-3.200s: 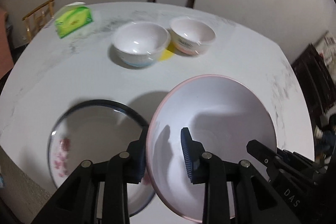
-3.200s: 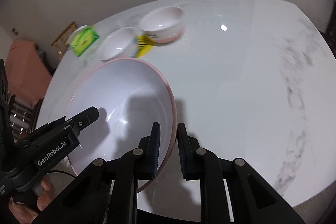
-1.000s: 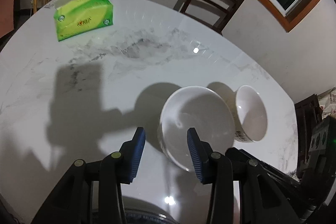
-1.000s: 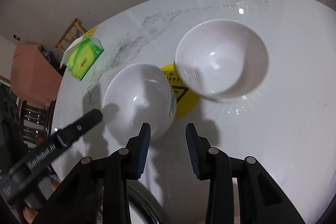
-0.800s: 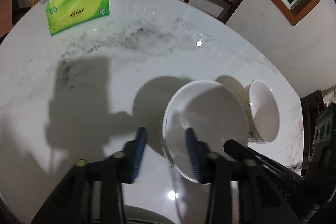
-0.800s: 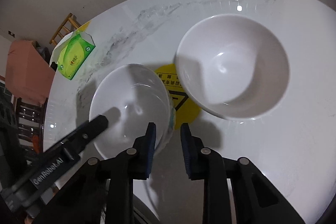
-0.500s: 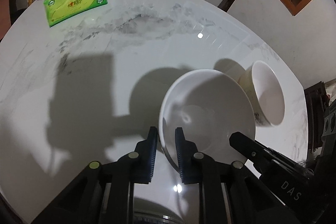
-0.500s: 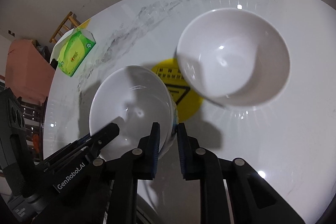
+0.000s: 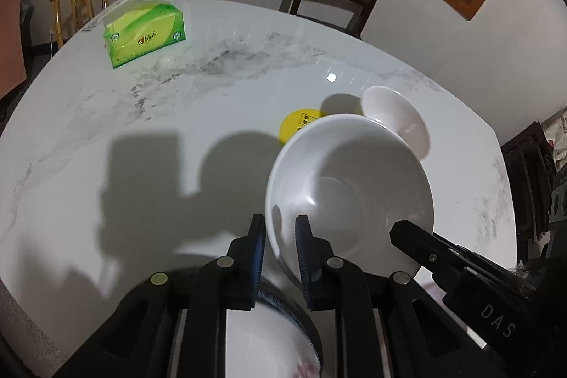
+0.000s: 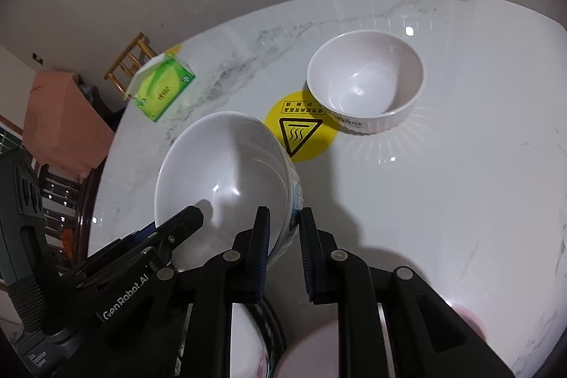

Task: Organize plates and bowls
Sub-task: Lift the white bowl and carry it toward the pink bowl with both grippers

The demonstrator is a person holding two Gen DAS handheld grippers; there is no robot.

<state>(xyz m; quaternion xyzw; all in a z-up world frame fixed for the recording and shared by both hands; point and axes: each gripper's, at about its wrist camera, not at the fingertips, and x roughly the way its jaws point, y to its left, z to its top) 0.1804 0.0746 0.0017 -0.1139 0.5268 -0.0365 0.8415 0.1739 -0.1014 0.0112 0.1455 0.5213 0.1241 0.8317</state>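
Both the left gripper [image 9: 280,248] and the right gripper [image 10: 283,243] are clamped on opposite rims of the white bowl [image 9: 349,192], held clear of the table [image 9: 141,137], with the second bowl [image 10: 365,89] at one o'clock beyond it.

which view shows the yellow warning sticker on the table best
The right wrist view: the yellow sticker shows nearly whole, its triangle symbol and printed text clear, only its far edge under the second bowl. In the left wrist view the held bowl hides most of it, leaving a sliver.
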